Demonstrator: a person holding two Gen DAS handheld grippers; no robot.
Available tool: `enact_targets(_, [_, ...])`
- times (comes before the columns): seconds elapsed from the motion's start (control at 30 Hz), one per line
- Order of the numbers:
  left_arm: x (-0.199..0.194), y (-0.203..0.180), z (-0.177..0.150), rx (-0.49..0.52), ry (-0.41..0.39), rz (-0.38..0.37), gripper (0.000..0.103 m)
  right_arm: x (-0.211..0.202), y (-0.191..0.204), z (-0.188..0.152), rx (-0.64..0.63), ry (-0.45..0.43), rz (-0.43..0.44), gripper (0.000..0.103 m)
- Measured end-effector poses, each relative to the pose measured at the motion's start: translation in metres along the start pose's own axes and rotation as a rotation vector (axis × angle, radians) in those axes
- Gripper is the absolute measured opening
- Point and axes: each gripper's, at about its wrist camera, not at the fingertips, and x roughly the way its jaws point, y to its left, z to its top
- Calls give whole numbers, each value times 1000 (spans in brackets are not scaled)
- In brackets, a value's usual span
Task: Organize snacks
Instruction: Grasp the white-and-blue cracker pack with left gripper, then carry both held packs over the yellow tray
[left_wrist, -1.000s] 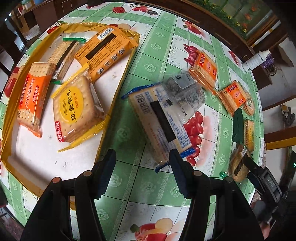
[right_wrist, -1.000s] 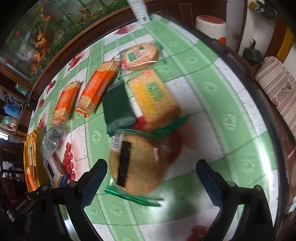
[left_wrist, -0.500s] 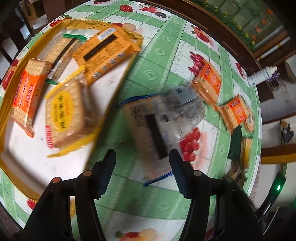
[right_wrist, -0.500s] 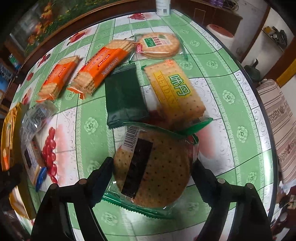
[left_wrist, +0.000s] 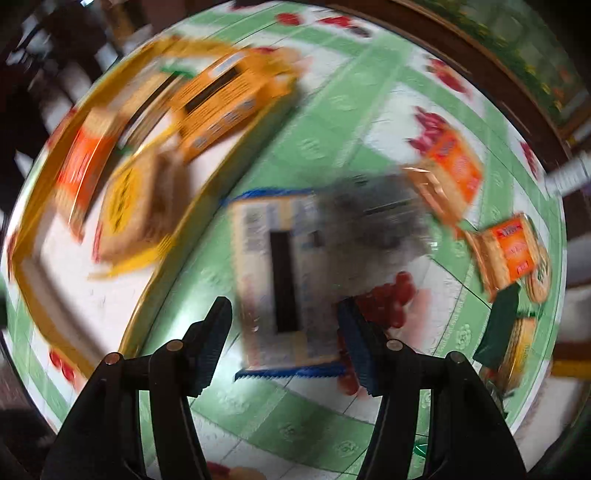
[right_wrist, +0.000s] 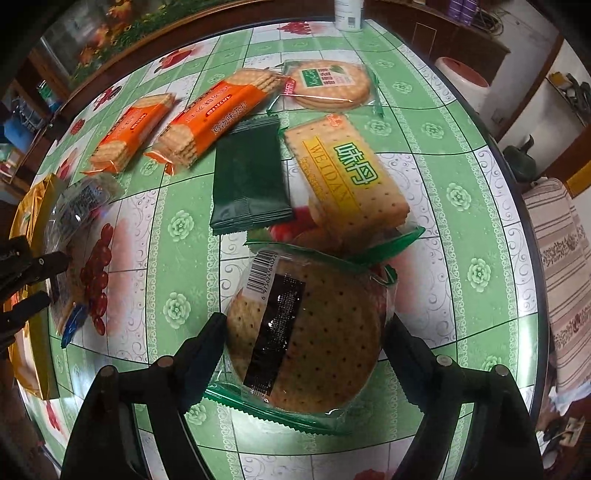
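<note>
- Table (right_wrist: 436, 206): glossy green-and-white tiled cloth with fruit prints, slick-looking surface. Fills both views.
- Yellow tray (left_wrist: 33, 236): upper left of the left wrist view, white floor, low yellow rim, already holds several cracker packs. Heavily motion-blurred, so detail is unreliable.
- Blue-edged cracker pack (left_wrist: 284, 280): rectangular, clear film, serrated blue seals, barcode side up. Lies flat at centre of the left view, just right of the tray rim, with a crinkled clear packet (left_wrist: 373, 218) overlapping its upper right corner.
- Left gripper (left_wrist: 284, 338): jaws apart, straddling the near end of the blue-edged pack. Whether the pads touch it I can't tell through the blur.
- Risk there: closing could snag the overlapping clear packet and drag it along; thin film may slide out of the pads.
- Round cracker pack (right_wrist: 306, 332): disc-shaped stack, dotted biscuit face, green serrated wrapper, black label strip. Bottom centre of the right view, far seal tucked against the yellow WEIDA pack (right_wrist: 347, 177).
- Right gripper (right_wrist: 306, 354): jaws wide, flanking the disc, apparently not squeezing yet.
- Risk: curved edge gives small contact, so the pack could pivot or pop out; hard squeeze likely cracks biscuits.
- Dark green sachet (right_wrist: 247, 181) and orange packs (right_wrist: 210, 122) sit above centre, still loose.
</note>
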Motion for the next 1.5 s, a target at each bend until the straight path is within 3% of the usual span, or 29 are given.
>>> enact_targets(0.13, [1, 11, 0, -58, -8, -29, 58, 0, -1, 0, -8, 0, 14, 87])
enact_targets(0.2, [8, 3, 7, -6, 4, -11, 58, 0, -2, 0, -10, 2, 18, 87])
enact_targets(0.33, [23, 4, 14, 1, 38, -5, 58, 0, -2, 0, -7, 4, 22, 88])
enact_targets(0.5, [25, -10, 15, 72, 4, 8, 63, 1, -2, 0, -15, 2, 19, 88])
enact_targets(0.67, [25, -21, 12, 148, 3, -7, 60, 0, 0, -2, -23, -16, 0, 84])
enact_targets(0.87, [19, -31, -11, 243, -14, -33, 58, -3, -4, -4, 10, -31, 3, 79])
enact_targets(1.07, [12, -15, -38, 315, -15, -65, 57, -8, -6, -16, 24, -31, 19, 78])
enact_targets(1.5, [-8, 37, -130, 613, -35, -113, 57, -30, 2, -85, 0, -1, 76, 78])
